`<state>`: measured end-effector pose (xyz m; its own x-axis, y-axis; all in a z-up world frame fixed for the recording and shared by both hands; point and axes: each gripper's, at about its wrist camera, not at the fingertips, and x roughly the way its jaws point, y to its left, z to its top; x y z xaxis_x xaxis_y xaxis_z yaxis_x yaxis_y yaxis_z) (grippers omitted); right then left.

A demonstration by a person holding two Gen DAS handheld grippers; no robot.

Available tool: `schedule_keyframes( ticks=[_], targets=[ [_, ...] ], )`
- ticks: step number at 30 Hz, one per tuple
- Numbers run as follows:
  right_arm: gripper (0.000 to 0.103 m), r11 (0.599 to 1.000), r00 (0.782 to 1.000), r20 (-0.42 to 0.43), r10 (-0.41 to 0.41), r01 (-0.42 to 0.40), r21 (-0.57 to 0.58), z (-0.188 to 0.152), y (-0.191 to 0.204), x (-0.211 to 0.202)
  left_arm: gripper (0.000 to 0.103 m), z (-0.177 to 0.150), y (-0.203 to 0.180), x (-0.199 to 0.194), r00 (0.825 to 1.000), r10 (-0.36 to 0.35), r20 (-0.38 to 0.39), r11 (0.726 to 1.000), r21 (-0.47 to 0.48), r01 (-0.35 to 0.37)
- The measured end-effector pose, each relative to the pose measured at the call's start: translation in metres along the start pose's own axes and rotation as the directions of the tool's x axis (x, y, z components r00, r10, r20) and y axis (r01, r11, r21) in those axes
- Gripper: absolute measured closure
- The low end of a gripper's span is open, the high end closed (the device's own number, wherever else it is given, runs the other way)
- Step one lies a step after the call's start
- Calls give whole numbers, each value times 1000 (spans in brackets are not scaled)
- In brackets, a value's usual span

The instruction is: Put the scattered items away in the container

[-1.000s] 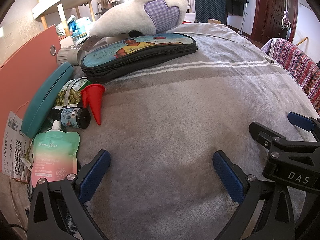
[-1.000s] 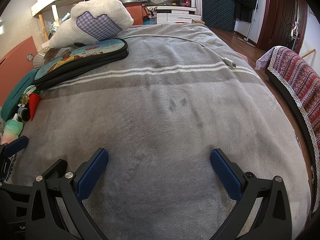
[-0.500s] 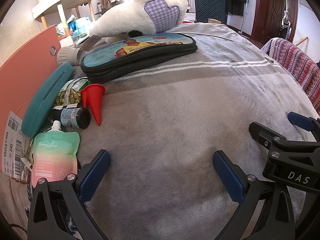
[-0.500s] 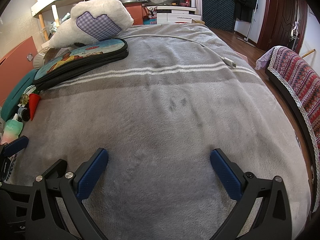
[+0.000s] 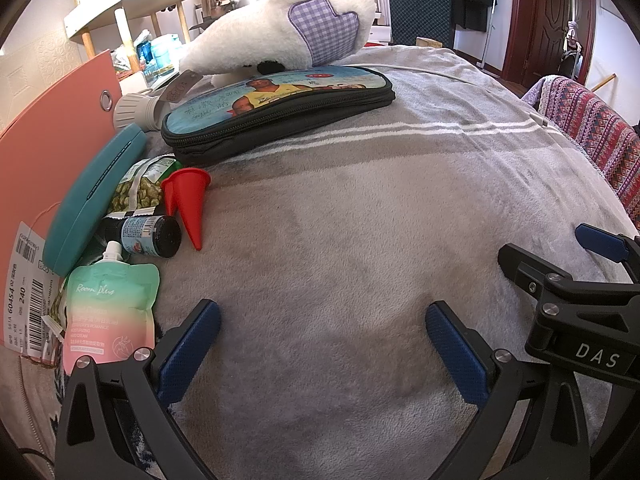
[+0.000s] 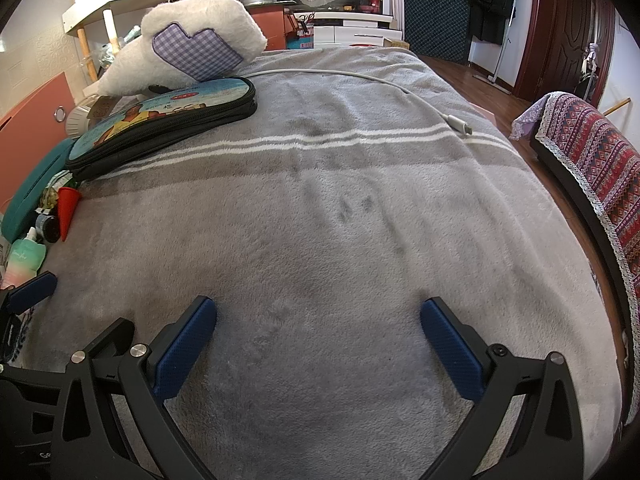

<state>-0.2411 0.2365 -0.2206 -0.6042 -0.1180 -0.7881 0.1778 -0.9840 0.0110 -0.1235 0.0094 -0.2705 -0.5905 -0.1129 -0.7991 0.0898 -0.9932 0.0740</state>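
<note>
Where grey blanket (image 6: 320, 200) spreads | white cable (image 6: 360, 78) | dark door (image 6: 568, 28)

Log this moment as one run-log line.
left gripper: open, empty | right gripper: open, empty | red cone, small bottle, pouch: loose on blanket | zip case: shut

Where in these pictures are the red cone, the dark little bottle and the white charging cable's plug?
red cone (image 5: 191, 204), left wrist view, middle of its side.
dark bottle (image 5: 150, 234), left wrist view, on its label.
cable plug (image 6: 459, 124), right wrist view, on the white connector end.
</note>
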Motion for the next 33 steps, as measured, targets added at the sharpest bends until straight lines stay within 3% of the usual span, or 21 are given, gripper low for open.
schedule_keyframes(
  ticks=[33],
  targets=[
    [0, 1000, 1000, 0, 1, -1, -1, -1, 0, 1, 0, 1, -2, 2, 1000, 1, 0, 1000, -2, -1]
  ],
)
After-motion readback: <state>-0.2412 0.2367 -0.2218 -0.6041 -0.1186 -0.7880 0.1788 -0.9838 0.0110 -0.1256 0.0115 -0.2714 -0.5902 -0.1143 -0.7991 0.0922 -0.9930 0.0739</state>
